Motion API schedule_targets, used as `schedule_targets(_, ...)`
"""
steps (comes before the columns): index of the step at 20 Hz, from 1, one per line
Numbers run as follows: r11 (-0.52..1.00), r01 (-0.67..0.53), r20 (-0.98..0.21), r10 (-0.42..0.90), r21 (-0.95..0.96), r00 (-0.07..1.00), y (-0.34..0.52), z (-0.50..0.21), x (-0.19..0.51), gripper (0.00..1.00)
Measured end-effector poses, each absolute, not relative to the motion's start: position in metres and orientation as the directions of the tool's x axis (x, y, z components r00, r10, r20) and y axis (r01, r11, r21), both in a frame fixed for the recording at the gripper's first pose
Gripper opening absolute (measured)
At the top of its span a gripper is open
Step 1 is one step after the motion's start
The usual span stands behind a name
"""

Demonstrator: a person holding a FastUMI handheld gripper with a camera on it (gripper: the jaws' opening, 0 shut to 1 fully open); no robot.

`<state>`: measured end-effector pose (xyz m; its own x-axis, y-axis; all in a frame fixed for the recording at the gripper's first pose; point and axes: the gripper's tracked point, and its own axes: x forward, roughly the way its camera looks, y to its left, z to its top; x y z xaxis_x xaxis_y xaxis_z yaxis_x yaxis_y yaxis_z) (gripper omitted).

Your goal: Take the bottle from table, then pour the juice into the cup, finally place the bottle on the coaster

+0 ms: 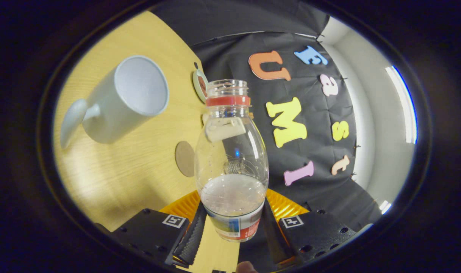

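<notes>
My gripper [232, 227] clamps the bottle [231, 159], probably nearly empty; I level it upright, clear the cup [130, 100], and aim for the coaster [185, 158].

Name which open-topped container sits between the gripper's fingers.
The clear bottle, uncapped with a red neck ring, is clamped between the gripper's fingers. The white cup stands apart on the wooden table, beyond them.

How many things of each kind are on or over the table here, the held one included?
Bottles: 1, the clear bottle, cap off, gripped between the gripper fingers
Mugs: 1, the white mug on the table
Round cork coasters: 1, the coaster beside the bottle
Small round items at the table's far edge: 1, the disc, unclear what it is
Total: 4
</notes>
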<state>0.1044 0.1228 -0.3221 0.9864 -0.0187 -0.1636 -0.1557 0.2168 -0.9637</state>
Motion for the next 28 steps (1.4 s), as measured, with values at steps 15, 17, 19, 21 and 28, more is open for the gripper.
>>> schedule_targets(15,0.006,-0.108,-0.108,-0.002,-0.994,0.994,0.130,-0.312,0.103,0.77)
schedule_targets(17,-0.015,-0.097,-0.097,0.000,-0.995,0.995,0.131,-0.309,0.102,0.77)
schedule_targets(19,-0.039,-0.085,-0.085,0.000,-0.996,0.996,0.131,-0.307,0.103,0.77)
schedule_targets(21,-0.066,-0.075,-0.075,0.002,-0.995,0.997,0.131,-0.301,0.105,0.77)
schedule_targets(28,-0.124,-0.070,-0.071,0.008,-0.990,0.997,0.136,-0.294,0.106,0.77)
